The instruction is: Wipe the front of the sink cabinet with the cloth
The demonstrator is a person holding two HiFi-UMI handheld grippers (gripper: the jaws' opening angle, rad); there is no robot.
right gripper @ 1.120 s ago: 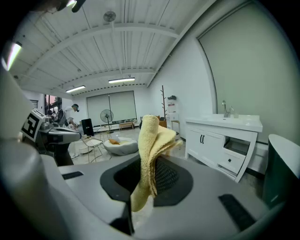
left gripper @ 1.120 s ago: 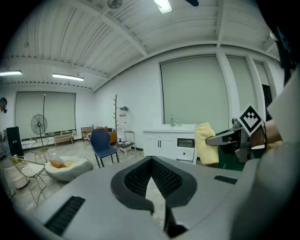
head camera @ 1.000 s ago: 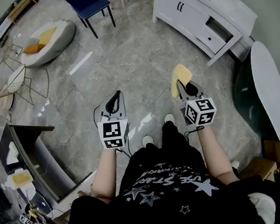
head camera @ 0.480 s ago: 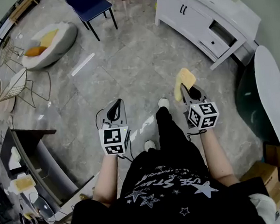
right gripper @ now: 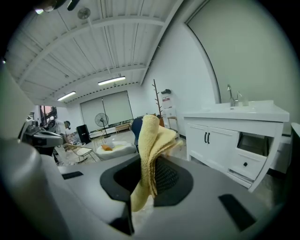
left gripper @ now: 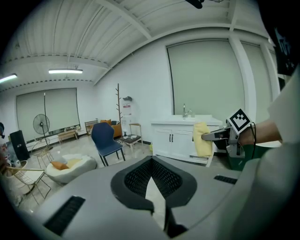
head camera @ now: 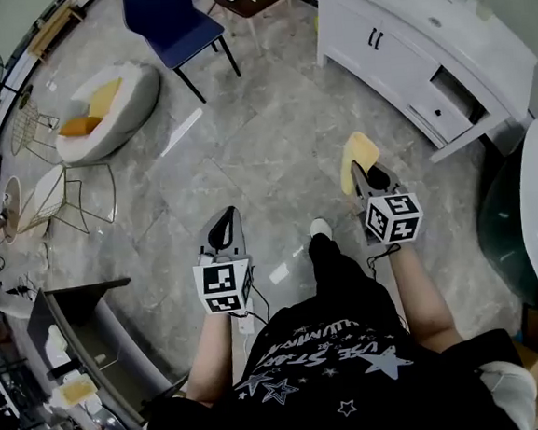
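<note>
R tongs [head camera: 357, 168] clamped on soft, folded yellow terry cloth [head camera: 358, 152], nap ribbed, folds standing up past the tips. L tongs [head camera: 222, 219] closed to a point, nothing between. Smooth white sink cabinet [head camera: 387, 47] w/ black handles, well apart from cloth (one drawer [head camera: 453, 92] pulled open, interior dim). Grey marbled tile floor [head camera: 262, 135] beneath.
</note>
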